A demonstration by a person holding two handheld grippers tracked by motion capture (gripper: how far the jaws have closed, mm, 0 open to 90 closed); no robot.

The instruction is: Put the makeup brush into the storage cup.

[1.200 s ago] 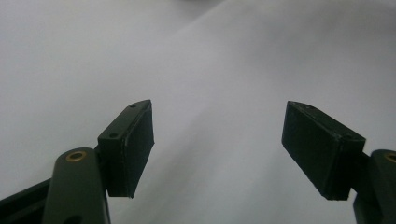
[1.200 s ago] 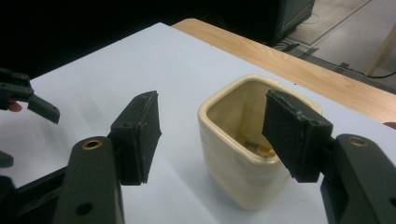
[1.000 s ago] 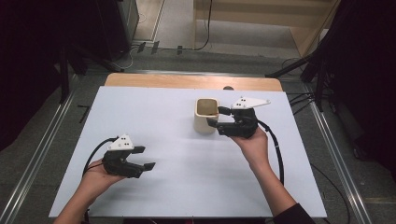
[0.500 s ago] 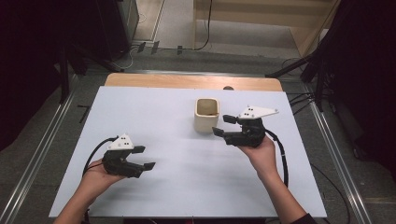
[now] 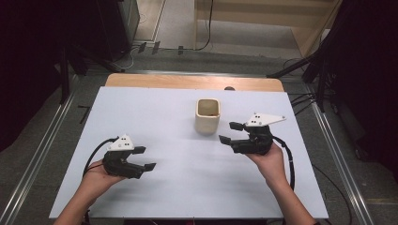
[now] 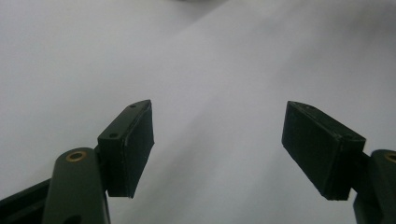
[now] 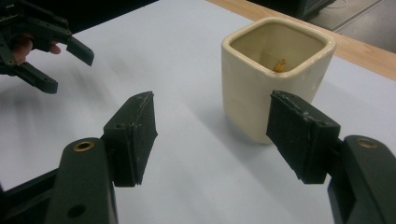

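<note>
A cream square cup (image 5: 208,116) stands upright on the white table top (image 5: 187,187), right of centre toward the back. A small orange bit (image 7: 280,64) lies inside the cup (image 7: 275,74). My right gripper (image 5: 230,132) is held just right of the cup and a little nearer, pointing left. It is open, its jaws have just been opening, and nothing is between them; in the right gripper view (image 7: 212,135) the cup stands beyond the right pad, apart from it. My left gripper (image 5: 145,158) is held at the front left, open and empty (image 6: 217,149).
A wooden strip (image 5: 187,82) runs along the table's far edge. Metal rails (image 5: 42,154) flank the table on both sides. Cables trail from both grippers. The left gripper (image 7: 70,72) also appears far off in the right gripper view.
My right gripper has drawn back from the cup's rim, toward the right and nearer the person, and a little lower. The cup stays put. The left hand has not moved.
</note>
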